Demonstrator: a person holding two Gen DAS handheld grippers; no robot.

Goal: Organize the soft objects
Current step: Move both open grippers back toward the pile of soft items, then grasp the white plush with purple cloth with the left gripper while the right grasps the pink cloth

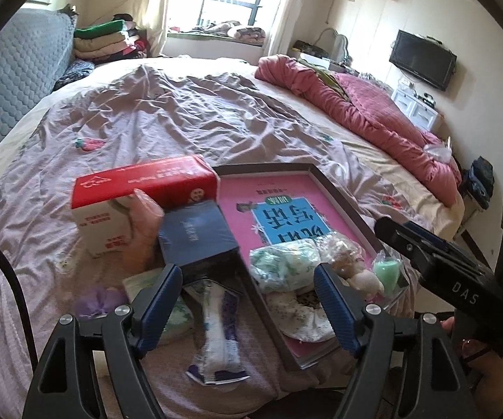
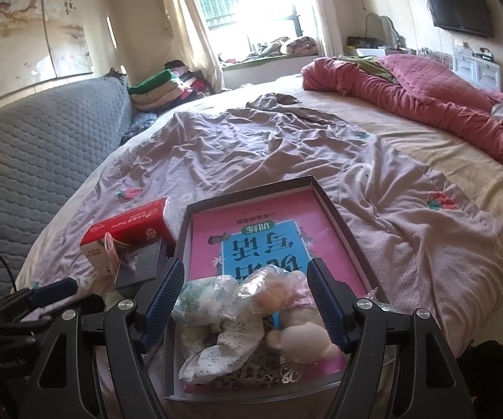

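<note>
A bed covered by a wrinkled mauve sheet [image 1: 146, 111] carries a shallow dark tray [image 2: 335, 209] near its front edge. Inside the tray lies one pink book [image 2: 251, 227] with a blue panel. Piled at the tray's near end are the soft things: one crinkled plastic packet [image 2: 202, 296] with a green print, one pale patterned cloth [image 2: 223, 352], one bagged plush toy [image 2: 276, 300] and one small white plush [image 2: 304, 342].

The right gripper [image 2: 244, 300] hangs over this pile, both jaws wide apart and empty; the pile sits directly between and below its fingers, so this hand appears the nearer one.

The left gripper [image 1: 248, 307] is likewise spread wide and holds nothing. Between its fingers, on the sheet outside the tray's left edge, lies one long purple-and-white packet [image 1: 216, 335], its long axis running away from the camera, roughly in line with the fingers. Probably this is the left hand's next pick.

Further left stand one red-and-white carton [image 1: 139, 192] and one dark blue box [image 1: 199, 237], touching each other.
</note>
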